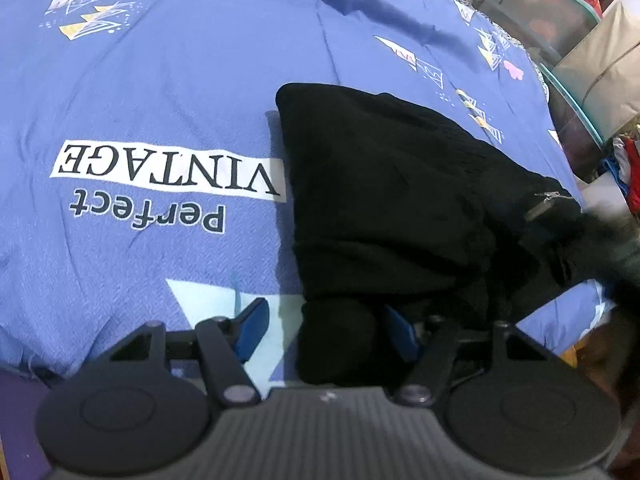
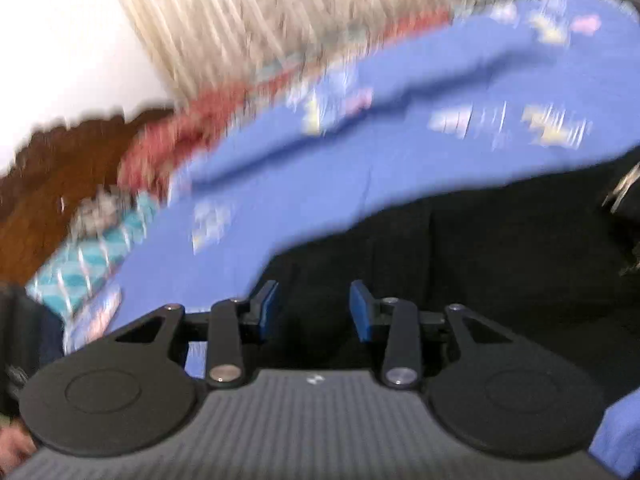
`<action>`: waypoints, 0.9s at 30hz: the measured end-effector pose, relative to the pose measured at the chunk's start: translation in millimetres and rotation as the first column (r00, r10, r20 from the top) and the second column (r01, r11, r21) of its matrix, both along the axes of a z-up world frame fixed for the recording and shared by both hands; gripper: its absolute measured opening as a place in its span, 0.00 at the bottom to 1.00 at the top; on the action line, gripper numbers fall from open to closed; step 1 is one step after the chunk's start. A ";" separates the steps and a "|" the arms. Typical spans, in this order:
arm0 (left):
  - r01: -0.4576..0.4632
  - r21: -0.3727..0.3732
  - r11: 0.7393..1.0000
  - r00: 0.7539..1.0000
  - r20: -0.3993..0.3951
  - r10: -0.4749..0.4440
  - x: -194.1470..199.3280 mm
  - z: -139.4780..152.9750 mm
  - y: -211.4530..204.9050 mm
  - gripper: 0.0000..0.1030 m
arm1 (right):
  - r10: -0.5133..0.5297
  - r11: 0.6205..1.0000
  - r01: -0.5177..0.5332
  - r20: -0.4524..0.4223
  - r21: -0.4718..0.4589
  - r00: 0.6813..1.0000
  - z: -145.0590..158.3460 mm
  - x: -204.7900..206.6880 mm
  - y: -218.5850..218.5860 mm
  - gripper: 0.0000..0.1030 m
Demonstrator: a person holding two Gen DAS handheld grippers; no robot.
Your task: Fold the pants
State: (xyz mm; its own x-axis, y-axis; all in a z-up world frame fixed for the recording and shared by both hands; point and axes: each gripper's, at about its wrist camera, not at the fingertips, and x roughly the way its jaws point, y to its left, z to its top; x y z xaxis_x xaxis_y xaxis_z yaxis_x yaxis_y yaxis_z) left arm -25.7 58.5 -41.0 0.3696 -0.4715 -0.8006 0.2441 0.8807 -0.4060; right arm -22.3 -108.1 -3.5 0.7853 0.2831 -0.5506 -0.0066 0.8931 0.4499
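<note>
the left tool (image 1: 326, 330) sat nearest the lens, its blue pads standing apart with a rolled lump of the black pants (image 1: 400, 184) pushed in between them; the left pad (image 1: 252, 330) showed bare on its inner face with pale bedding behind it, so the jaws looked open around the cloth and not pressing on it. that placement made sense as a set-up for a pinch on the near edge of the garment, which was the natural handle for turning one layer over another. beyond the tool the pants lay in a dark, part-folded heap on the blue bedspread (image 1: 160, 92), one straight edge running beside the printed "vintage" label (image 1: 168, 172), a zipper (image 1: 546, 204) showing at the right side. the bed served as the folding surface, wide and flat enough to lay the cloth out. storage bins (image 1: 560, 16) crowded the far right edge. in the right wrist view, heavily blurred, the right tool (image 2: 314, 310) was poised over the same black pants (image 2: 480, 256), pads apart with dark cloth behind the gap; whether cloth was actually caught between them could not be told, though the gap looked clear. beyond it ran the blue bedspread (image 2: 400, 132), then a pale curtain (image 2: 280, 12) and a brown wooden surface (image 2: 60, 168). the fold seemed midway, both tools working the near edge.
</note>
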 end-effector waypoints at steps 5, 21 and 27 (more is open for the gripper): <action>0.008 -0.010 1.000 1.000 0.015 -0.008 -6.7 5.3 4.5 0.60 | -0.018 0.997 0.028 -0.129 0.075 0.991 -45.6 14.5 -16.8 0.15; -0.037 -0.312 0.949 0.998 0.039 0.052 16.8 39.9 32.2 0.58 | -0.080 0.997 0.080 0.019 -0.012 0.997 -14.1 -14.4 -25.8 0.21; 0.057 -0.206 0.977 0.995 0.089 -0.039 27.6 34.8 -20.4 0.57 | -0.115 0.993 0.118 -0.097 0.022 0.989 -43.1 -1.7 -35.6 0.20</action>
